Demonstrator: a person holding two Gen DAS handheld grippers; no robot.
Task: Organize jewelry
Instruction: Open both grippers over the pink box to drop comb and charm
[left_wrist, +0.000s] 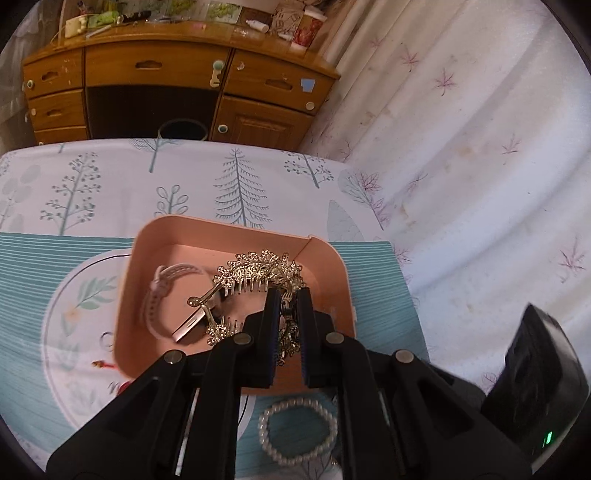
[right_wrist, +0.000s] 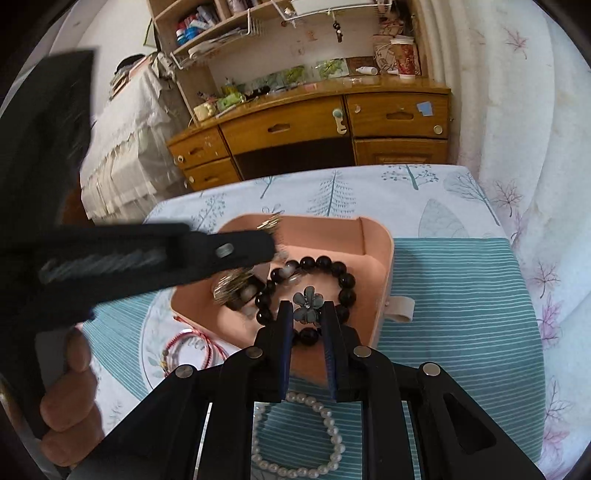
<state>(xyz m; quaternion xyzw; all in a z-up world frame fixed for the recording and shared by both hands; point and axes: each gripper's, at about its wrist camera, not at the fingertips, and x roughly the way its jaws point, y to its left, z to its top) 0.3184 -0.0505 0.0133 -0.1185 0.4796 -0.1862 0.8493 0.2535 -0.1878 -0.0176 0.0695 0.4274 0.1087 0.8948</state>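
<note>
1. Nearest the cameras, a white pearl bracelet (right_wrist: 295, 435) is lying flat on the teal striped mat (right_wrist: 461, 314), just in front of the box and not yet put away.
2. The right gripper (right_wrist: 306, 314) is hovering over the near edge of the pink jewelry box (right_wrist: 384, 258), its jaws set narrowly on a grey-blue flower piece (right_wrist: 307, 303) (whether they are truly pinching it or only flanking it is hard to tell).
3. The left gripper (left_wrist: 288, 295) is reaching into the same box, jaws closed tight around 1 end of a gold floral hair comb (left_wrist: 258, 267).
4. Judging by this, the step in hand is placing pieces into the box; the next move is probably lowering each piece and opening the jaws gently, so that nothing snags on the comb's teeth.
5. Inside the box, a pale pink watch (left_wrist: 162, 295) is resting at the left, and a black bead bracelet (right_wrist: 314, 273) is lying in the right part beneath the flower.
6. Left of the box, a red cord bracelet (right_wrist: 192, 343) is waiting on the mat.
7. Beyond the tree-print tablecloth (left_wrist: 110, 184), a wooden desk (left_wrist: 177, 74) is standing against the wall.
</note>
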